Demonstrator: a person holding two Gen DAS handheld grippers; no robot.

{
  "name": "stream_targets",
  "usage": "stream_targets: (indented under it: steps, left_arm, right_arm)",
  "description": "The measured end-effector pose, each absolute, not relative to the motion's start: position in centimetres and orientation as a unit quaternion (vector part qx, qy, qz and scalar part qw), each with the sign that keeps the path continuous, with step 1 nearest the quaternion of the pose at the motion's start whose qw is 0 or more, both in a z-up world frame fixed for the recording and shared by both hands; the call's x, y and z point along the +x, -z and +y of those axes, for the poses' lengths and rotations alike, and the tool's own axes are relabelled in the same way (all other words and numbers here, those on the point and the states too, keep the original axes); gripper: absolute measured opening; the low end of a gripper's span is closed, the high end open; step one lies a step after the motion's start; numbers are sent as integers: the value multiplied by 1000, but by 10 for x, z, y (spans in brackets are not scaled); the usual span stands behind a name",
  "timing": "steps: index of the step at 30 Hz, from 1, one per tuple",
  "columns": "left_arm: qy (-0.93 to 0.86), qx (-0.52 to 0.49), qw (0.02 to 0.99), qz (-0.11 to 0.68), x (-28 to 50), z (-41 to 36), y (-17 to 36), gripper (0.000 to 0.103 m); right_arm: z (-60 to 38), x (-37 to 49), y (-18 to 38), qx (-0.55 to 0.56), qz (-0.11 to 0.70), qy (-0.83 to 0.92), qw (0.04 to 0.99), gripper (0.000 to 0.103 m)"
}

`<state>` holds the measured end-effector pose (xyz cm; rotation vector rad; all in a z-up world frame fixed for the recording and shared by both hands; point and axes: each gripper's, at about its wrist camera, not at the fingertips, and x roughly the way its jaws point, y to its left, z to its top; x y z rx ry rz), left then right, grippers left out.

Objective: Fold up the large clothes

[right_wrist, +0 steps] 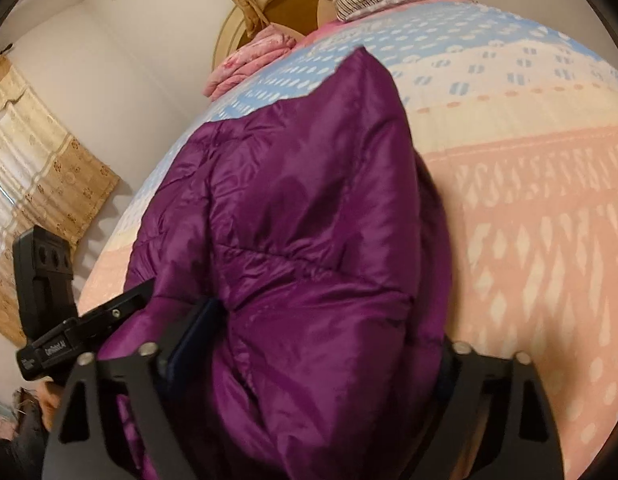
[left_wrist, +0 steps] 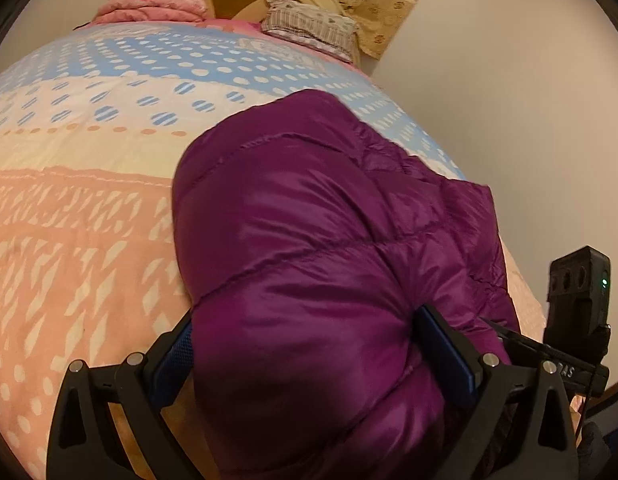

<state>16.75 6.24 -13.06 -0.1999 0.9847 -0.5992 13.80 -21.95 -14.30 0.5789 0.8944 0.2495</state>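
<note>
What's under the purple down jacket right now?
The purple down jacket lies on the patterned bedspread, whose pink, cream and blue bands show all round it. Whatever sits directly beneath the jacket is covered. Both grippers' fingers straddle its near edge.

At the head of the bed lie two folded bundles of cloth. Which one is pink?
The crumpled pink bundle, at the left in the left wrist view. The other, the striped grey bundle, lies to its right.

Bed [left_wrist: 89, 208] w/ quilt cover in blue, cream & pink bands, dotted; purple puffer jacket [left_wrist: 309, 220] lies on near part; pink folded blanket [left_wrist: 149, 6] & striped pillow [left_wrist: 309, 22] at headboard end.
</note>
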Motion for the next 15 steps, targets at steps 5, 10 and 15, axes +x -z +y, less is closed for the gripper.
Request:
stream_targets:
  steps: [5,10,15]
  left_arm:
    - [294,-63,846,441,148,63,111,75]
    - [310,-66,840,440,125,69,98,72]
    - [345,-79,828,435,93,73,85,72]
  right_arm:
    - [-211,125,141,314,432,-127,836,52]
    - [-204,95,125,330,424,-117,835,43]
    - [-200,54,105,338,411,-106,840,41]
